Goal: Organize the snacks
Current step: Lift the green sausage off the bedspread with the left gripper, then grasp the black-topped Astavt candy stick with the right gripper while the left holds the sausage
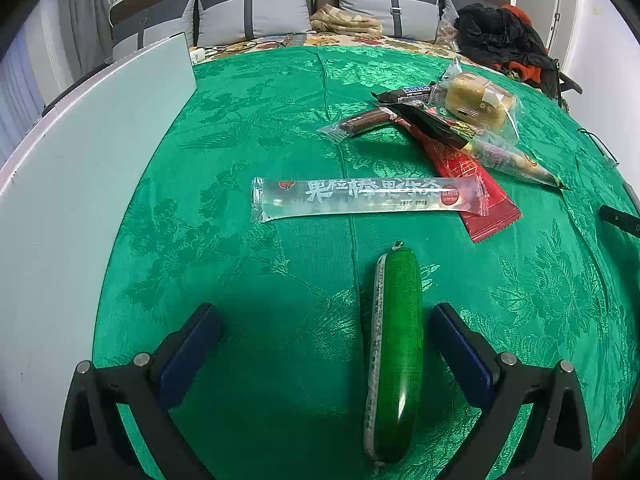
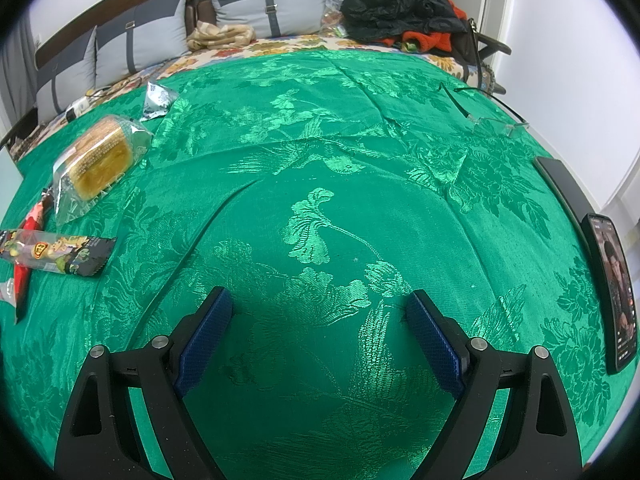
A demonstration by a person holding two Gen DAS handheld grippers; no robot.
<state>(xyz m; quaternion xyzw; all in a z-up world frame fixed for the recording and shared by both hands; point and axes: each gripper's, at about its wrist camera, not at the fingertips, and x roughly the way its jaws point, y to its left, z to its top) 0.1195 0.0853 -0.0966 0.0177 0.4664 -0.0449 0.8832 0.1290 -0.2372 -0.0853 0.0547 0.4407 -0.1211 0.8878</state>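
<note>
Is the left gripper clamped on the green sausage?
No: the left gripper stands wide open, and the green sausage lies on the cloth between its pads, untouched.

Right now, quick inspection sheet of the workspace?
Surface: green brocade cloth, creased.
Job's things: green sausage lying between the open fingers; clear jelly stick beyond; snack pile with bread pack.
Clutter: phone, white board.
Grippers: left gripper open, not pressing sausage; right gripper open, empty.
Cables: thin cable at far edge.
Surroundings: cushions, heaped clothes.
</note>
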